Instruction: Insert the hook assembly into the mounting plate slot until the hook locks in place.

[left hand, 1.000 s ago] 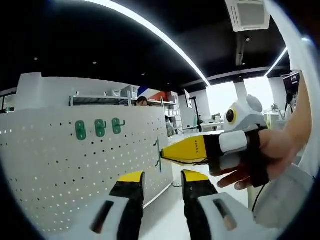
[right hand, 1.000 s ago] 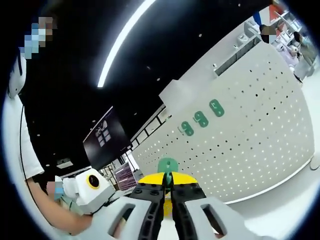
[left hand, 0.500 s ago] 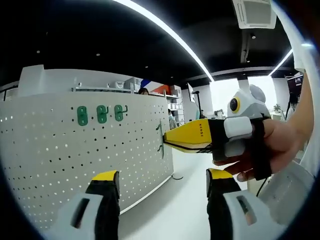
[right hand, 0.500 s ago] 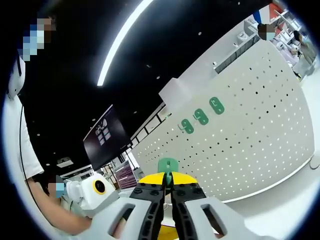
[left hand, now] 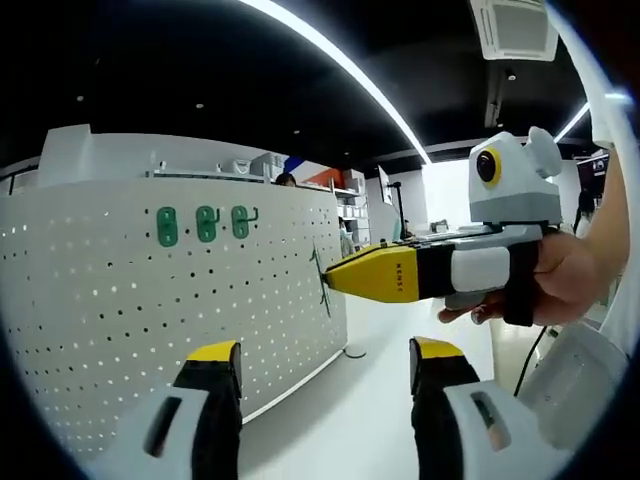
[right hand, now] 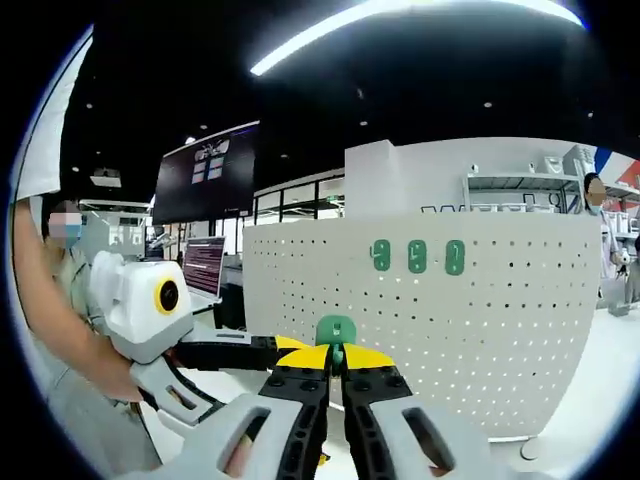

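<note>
**Green hook pinched at the right gripper's tips, pegboard ahead**

In the right gripper view, the right gripper has its yellow-tipped jaws pressed together on a green hook — the hook's rounded plate stands up just past the tips, upright between them. Straight ahead of the jaws stands the white pegboard, the mounting plate, and the hook has not met it. High on the board, above and a little right of the held hook, three mounted green hooks sit in a short row, close together. Off to the left of the jaws, the left gripper reaches in low, a person's arm behind it.

In the left gripper view, the left gripper has its jaws spread wide with nothing between them. The pegboard lies ahead and to their left, the three mounted hooks up near its top edge. The right gripper comes in from the right, above the left gripper's right jaw, gripped by a hand; the held hook shows edge-on as a thin green sliver at its nose, near the board's right end — whether it touches cannot be told.
</note>
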### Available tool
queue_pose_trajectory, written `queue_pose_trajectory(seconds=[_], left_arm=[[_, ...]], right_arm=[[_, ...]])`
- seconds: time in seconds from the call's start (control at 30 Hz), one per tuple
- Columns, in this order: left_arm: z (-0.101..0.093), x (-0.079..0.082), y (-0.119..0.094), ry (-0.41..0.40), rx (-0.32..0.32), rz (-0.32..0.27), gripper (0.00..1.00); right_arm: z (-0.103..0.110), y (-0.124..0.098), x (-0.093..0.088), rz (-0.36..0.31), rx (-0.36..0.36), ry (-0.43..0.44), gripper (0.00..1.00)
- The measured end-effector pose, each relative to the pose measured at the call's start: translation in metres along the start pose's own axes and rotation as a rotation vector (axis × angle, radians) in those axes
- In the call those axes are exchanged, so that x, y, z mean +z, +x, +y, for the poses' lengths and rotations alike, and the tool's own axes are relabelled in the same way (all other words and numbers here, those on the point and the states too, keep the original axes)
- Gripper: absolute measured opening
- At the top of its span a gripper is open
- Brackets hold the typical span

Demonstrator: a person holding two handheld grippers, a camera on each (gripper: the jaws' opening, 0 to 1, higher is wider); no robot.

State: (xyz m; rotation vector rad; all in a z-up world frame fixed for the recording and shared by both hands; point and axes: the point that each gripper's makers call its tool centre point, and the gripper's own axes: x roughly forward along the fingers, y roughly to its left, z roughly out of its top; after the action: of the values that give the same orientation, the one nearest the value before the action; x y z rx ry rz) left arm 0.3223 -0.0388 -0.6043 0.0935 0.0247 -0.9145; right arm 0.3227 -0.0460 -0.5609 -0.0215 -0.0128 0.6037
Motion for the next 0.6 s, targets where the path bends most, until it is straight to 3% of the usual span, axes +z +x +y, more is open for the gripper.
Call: queue_pose_trajectory(seconds=[0.2,0.6], left_arm=[[0.004,-0.003,-0.003,-0.003,0.016,0.006,0.7],[0.015,-0.007,-0.017,-0.013,0.055,0.013,0.69]], right_arm=[[-0.016,0.002,0.004,-0.008,-0.041,0.02,0.01],[-0.079,0.009,0.016,0.006,-0.189,0.043,0.01]])
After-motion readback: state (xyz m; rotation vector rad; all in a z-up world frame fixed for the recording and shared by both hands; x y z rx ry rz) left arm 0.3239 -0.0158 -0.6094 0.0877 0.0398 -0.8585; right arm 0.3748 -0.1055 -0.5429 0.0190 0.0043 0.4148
